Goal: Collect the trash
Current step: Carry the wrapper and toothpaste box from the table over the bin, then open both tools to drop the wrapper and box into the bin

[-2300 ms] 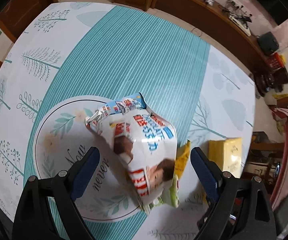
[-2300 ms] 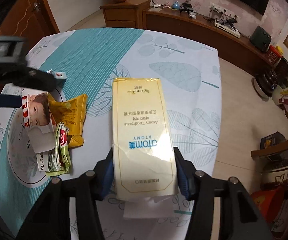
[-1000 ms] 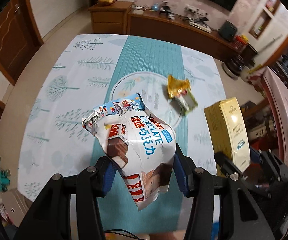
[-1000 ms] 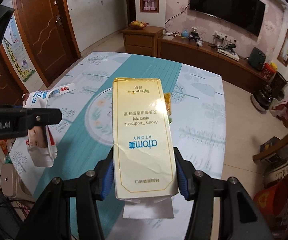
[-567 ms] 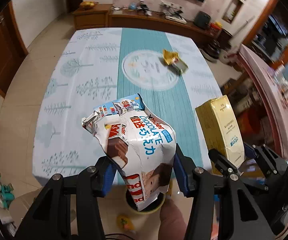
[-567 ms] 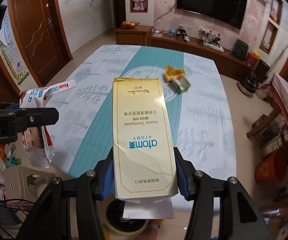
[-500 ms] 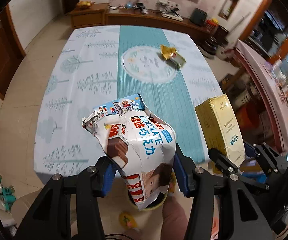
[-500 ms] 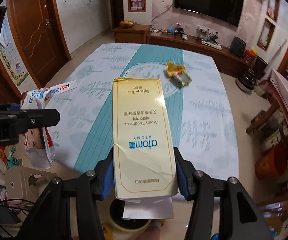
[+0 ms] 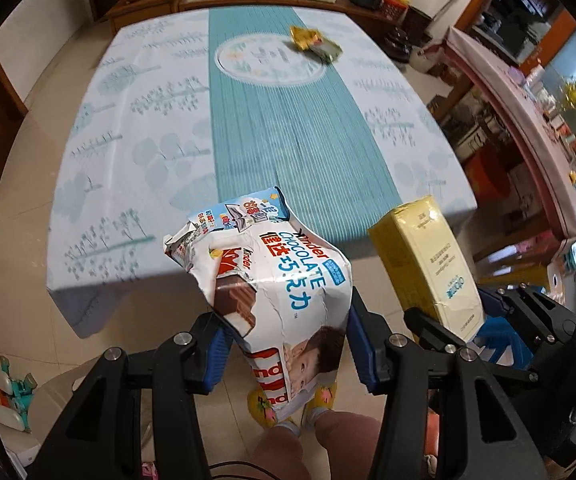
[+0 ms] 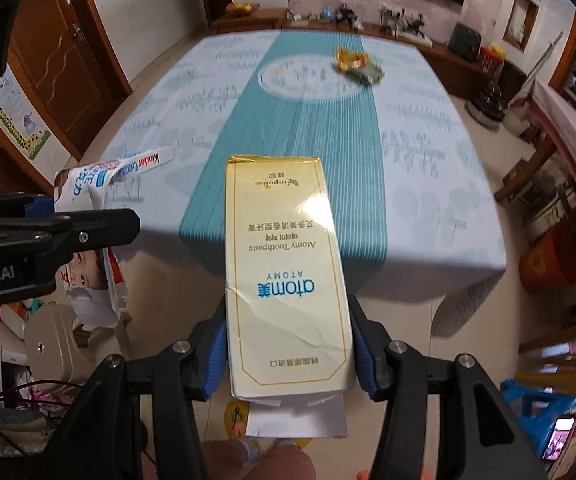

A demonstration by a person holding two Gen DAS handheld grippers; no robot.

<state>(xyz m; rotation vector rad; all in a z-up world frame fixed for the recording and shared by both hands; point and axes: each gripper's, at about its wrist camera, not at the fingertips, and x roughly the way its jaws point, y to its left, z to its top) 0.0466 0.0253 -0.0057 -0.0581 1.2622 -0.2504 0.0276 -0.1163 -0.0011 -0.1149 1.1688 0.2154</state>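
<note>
My left gripper (image 9: 284, 350) is shut on a crumpled white Kinder chocolate bag (image 9: 276, 288), held in the air off the table's near edge, above the floor. My right gripper (image 10: 288, 354) is shut on a yellow Atomy toothpaste box (image 10: 286, 268), also held off the near edge. The box shows in the left wrist view (image 9: 424, 264), and the bag in the right wrist view (image 10: 92, 216). A yellow wrapper (image 9: 306, 36) and a green wrapper (image 9: 328, 50) lie on the far part of the table (image 9: 136, 128); they also show in the right wrist view (image 10: 354, 60).
The table carries a pale leaf-print cloth with a teal runner (image 10: 312, 132). A person's legs and yellow slippers (image 9: 324, 396) are below the grippers. An orange bucket (image 10: 548, 264) stands on the floor at right. A wooden cabinet (image 10: 368, 28) runs along the far wall.
Both grippers have pulled back from the table with the bag and the box, so the table looks farther and the floor shows below. The two wrappers stay on the table.
</note>
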